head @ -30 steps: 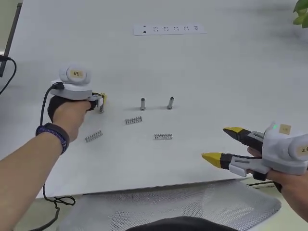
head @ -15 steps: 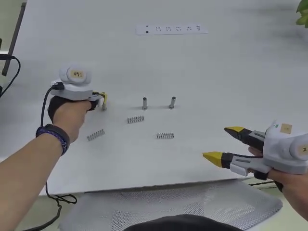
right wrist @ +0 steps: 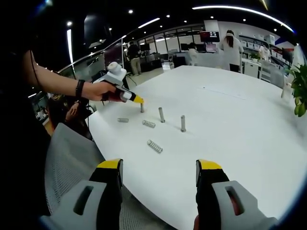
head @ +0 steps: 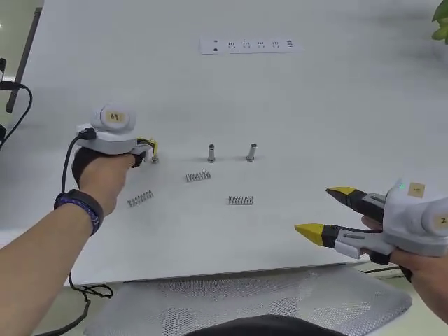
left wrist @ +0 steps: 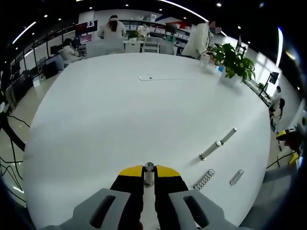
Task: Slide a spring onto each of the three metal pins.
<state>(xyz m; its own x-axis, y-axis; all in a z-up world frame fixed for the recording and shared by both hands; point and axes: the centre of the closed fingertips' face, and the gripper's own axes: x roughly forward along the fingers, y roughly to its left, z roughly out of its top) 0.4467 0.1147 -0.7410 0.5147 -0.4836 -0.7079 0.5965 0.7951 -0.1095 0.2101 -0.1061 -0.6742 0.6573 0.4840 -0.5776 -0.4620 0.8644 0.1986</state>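
Nothing threaded yet, all three springs lie loose on the white table (head: 315, 105): left spring (head: 140, 199), middle spring (head: 198, 176), right spring (head: 240, 200), each apart from the pins and in front of them. Three metal pins stand upright in a row, all bare: left pin (head: 155, 158), middle pin (head: 211, 152), right pin (head: 252, 152). The left gripper (head: 152, 146) is pressed together on the left pin; in the left gripper view its yellow tips pinch the left pin (left wrist: 149, 173) just below the top, and the pin looks to be upright on the table. The right gripper (head: 324, 210) hangs near the table's near edge, well apart from the parts, jaws spread wide and holding nothing; the right gripper view shows the gap between the tips bare. A power strip (head: 250, 46) lies at the far side. Judgement: zero of three done, this looks like steadying the first pin; a spring has yet to be picked up, so all three slides are left
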